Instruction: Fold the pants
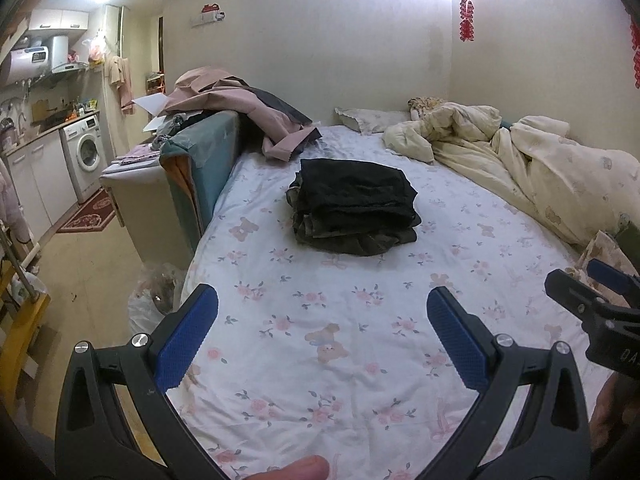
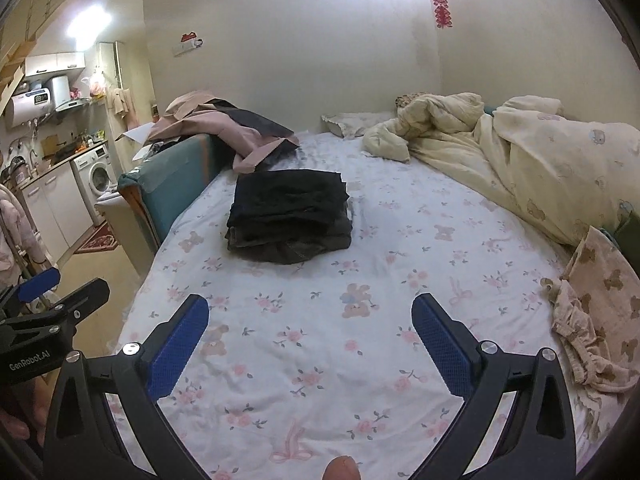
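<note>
A stack of folded dark pants (image 1: pixel 354 208) lies on the bed's floral sheet (image 1: pixel 320 340), toward the far left; it also shows in the right wrist view (image 2: pixel 290 216). My left gripper (image 1: pixel 322 316) is open and empty, held above the sheet well short of the stack. My right gripper (image 2: pixel 310 320) is open and empty too, over the sheet near the front. Each gripper shows at the edge of the other's view: the right one (image 1: pixel 592 292) and the left one (image 2: pixel 60 292). A beige bear-print garment (image 2: pixel 592 320) lies crumpled at the right.
A cream duvet (image 2: pixel 540 160) is heaped along the right and back of the bed. Pink and dark clothes (image 1: pixel 240 112) lie over a teal footboard (image 1: pixel 200 160) at the left. Beyond it are a floor, a kitchen counter and a washing machine (image 1: pixel 86 152).
</note>
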Demonstrator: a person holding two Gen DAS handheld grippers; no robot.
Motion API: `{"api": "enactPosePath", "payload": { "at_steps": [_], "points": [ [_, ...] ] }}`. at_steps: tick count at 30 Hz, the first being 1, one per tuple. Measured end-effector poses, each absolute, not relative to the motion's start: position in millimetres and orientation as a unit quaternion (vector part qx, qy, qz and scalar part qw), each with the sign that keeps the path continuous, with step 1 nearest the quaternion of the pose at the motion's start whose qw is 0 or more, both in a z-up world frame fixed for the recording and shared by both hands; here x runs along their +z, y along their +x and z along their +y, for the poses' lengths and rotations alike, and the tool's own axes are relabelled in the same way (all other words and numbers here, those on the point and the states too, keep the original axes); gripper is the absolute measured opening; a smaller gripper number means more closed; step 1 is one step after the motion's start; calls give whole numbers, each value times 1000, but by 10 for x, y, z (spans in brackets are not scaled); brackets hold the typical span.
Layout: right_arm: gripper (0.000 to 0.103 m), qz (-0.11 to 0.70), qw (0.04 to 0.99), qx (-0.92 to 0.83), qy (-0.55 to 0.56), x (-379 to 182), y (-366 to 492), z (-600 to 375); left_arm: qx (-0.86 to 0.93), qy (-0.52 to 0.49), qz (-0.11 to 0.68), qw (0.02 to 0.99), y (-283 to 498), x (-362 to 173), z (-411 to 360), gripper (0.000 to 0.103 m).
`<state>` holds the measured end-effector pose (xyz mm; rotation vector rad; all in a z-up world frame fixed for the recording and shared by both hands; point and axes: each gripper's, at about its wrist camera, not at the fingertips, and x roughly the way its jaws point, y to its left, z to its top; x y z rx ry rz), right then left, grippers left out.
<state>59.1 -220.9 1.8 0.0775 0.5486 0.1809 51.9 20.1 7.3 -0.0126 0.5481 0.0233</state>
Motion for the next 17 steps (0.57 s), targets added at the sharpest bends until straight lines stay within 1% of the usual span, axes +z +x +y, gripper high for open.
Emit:
{"api": "enactPosePath", "payload": {
  "at_steps": [17],
  "points": [
    [103, 266, 959, 90, 25, 20, 543, -2161, 5, -15, 271, 963, 472, 26, 226, 103]
  ]
}}
